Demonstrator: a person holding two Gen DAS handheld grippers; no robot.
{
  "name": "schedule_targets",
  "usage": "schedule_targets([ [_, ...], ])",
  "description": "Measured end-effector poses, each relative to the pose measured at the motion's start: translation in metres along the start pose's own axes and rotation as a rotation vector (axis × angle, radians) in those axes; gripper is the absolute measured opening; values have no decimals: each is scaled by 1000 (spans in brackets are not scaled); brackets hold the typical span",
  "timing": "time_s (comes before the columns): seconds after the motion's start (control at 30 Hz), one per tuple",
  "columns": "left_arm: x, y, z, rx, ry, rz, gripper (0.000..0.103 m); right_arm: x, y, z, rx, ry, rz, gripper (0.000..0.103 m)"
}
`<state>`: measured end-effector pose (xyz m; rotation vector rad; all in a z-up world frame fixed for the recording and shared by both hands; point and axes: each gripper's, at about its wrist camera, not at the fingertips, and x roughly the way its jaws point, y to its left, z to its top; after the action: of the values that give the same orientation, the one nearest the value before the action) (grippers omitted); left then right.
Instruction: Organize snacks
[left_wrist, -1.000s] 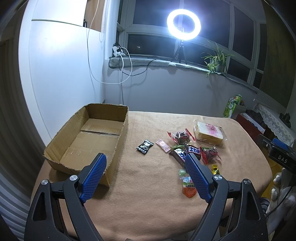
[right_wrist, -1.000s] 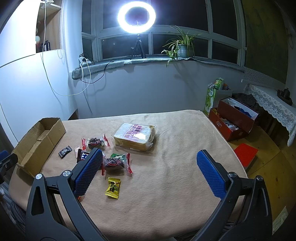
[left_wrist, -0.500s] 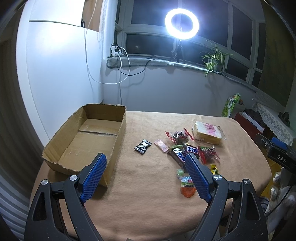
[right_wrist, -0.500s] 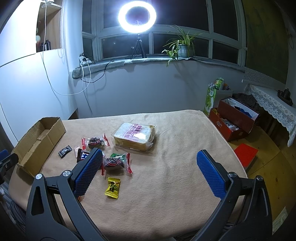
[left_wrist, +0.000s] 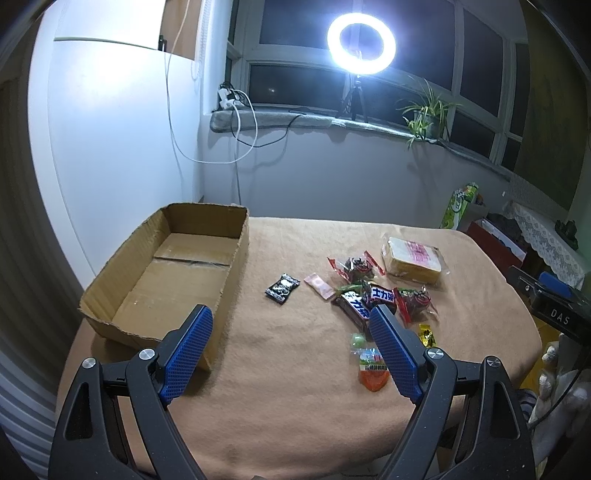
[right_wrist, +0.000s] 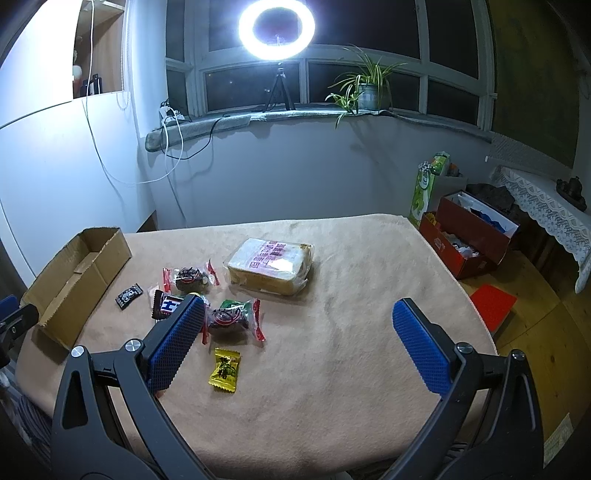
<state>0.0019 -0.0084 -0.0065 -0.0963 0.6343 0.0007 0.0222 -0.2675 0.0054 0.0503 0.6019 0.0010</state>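
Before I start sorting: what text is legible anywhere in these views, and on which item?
"DAS": white letters on the black right gripper body, seen from the left wrist view.
"士力": on the dark chocolate bar wrapper; the rest is cut off.
Bread pack: red print, too blurred to read.
Yellow candy: dark characters, too small.
Orange sachet: label unreadable.
Red box: side print unreadable.

Ahead of your left jaws the worktop (left_wrist: 295, 369) lies bare; the cardboard box (left_wrist: 236, 273) walls off their left, snacks (left_wrist: 369, 295) crowd their right.
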Motion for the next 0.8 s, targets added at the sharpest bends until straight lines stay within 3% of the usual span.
schedule_targets([
  [0.1, 3, 0, -1, 5, 13, -5, 87, 3, 2, -1, -25, 8, -7, 103],
  [0.37, 16, -5, -3, 53, 87, -61, 87, 26, 4, 0, -104, 162, 135, 103],
  [0.8, 42, -23, -15, 115, 233, -181, 82, 54, 13, -10, -214, 320, 240, 103],
])
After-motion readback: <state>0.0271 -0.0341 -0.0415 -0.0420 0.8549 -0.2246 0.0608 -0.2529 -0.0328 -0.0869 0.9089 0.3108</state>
